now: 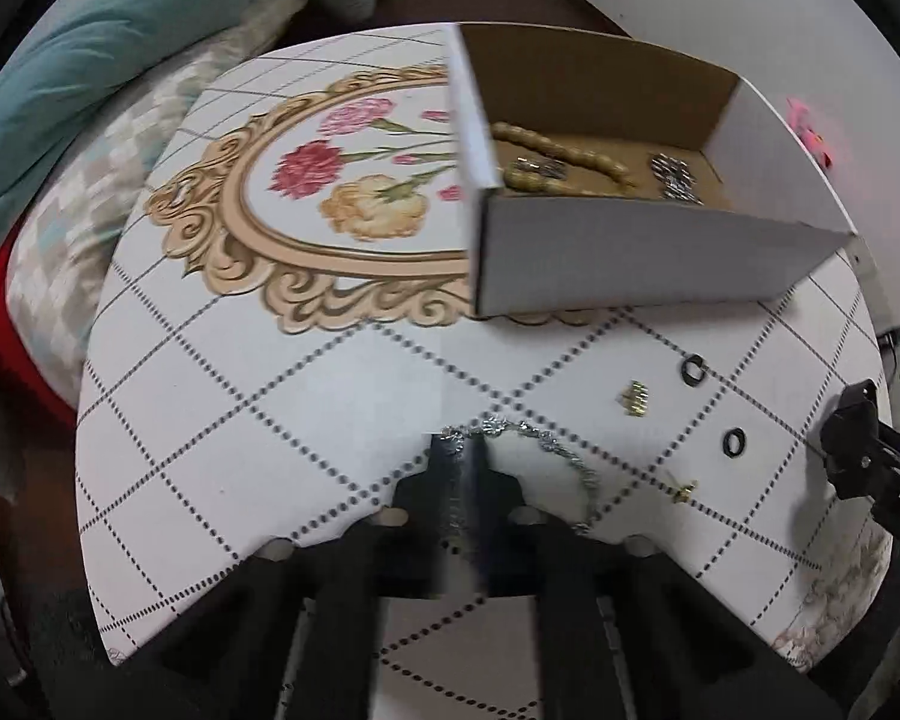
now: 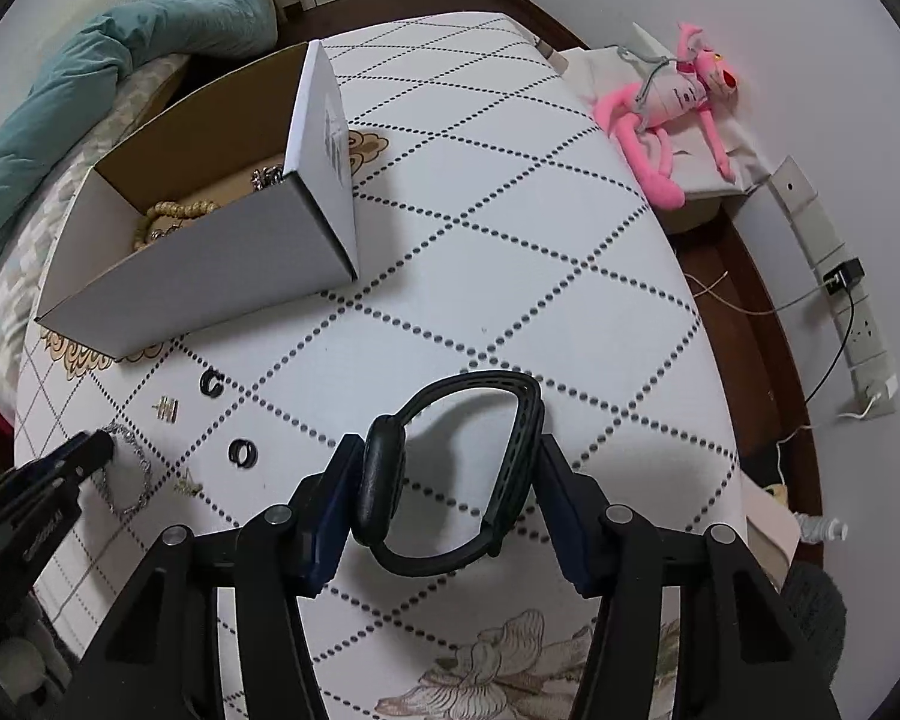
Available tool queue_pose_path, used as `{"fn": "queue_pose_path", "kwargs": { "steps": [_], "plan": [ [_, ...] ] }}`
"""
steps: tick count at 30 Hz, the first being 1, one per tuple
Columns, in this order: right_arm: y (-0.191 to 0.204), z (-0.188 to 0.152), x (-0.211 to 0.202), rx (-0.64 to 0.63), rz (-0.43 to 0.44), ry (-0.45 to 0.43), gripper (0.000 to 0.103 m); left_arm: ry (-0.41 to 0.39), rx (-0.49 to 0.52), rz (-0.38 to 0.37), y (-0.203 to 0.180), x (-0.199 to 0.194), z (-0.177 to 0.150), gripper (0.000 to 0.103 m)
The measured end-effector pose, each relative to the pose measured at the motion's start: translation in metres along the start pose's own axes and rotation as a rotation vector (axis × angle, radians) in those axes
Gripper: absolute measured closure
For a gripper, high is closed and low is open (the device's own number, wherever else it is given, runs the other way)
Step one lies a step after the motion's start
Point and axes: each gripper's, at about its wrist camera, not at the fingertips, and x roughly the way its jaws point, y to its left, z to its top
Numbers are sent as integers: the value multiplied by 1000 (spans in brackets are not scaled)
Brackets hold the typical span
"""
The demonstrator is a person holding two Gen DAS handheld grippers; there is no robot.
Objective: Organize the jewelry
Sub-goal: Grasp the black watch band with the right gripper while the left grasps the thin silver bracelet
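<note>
Here my left gripper [image 1: 463, 456] has its jaws pressed together on the silver chain [image 1: 561, 450], which curls off to the right of the fingertips on the table [image 1: 330, 396]. Right of it lie a gold clip [image 1: 633, 399], two black rings [image 1: 694, 369] and a small gold stud [image 1: 684, 489]. My right gripper [image 2: 450, 480] stands half spread around the black watch [image 2: 450, 480]: its rounded case touches the left pad, its perforated rubbery strap the right one. The white cardboard box [image 2: 222, 258], brown inside, holds tan beads [image 2: 177, 210] and silvery links. The tabletop is white with dotted diamonds and printed flowers. A teal blanket [image 2: 120, 48] lies far left, a pink plush toy [image 2: 672, 102] far right.
</note>
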Motion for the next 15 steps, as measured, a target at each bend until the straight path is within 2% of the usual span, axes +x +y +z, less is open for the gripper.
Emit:
{"fn": "queue_pose_path", "kwargs": {
  "steps": [5, 10, 15],
  "plan": [
    [3, -6, -8, 1, 46, -8, 46, -13, -30, -57, 3, -8, -3, 103],
    [9, -4, -34, -14, 113, -52, 46, -52, -65, -131, 12, -40, 0, 103],
    [11, 4, -57, -21, 163, -93, 47, -97, -74, -172, 14, -71, 5, 103]
  ]
}}
